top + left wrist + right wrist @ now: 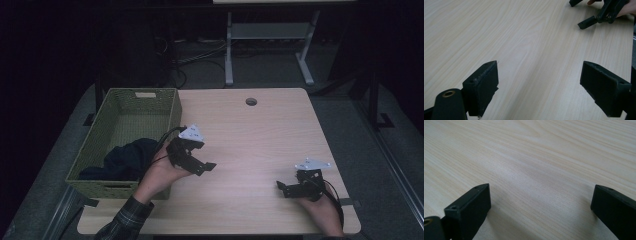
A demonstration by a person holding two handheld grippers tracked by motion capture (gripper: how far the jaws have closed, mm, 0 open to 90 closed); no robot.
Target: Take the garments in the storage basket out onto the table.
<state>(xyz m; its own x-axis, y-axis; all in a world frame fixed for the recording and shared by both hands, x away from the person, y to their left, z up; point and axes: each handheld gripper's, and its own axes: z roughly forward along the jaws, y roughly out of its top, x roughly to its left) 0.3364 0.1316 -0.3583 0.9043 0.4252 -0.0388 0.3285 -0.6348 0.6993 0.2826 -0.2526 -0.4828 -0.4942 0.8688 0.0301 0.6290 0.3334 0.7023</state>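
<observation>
A: Left gripper (200, 162) beside the green basket (170, 107), jaws spread wide, gripping nothing; right gripper (286, 189) likewise wide and bare over the table (260, 135).

B: Dark cloth (125, 157) heaped in the basket's near end; best swung left over the rim, lowered onto a raised fold, closed only once seated.
</observation>
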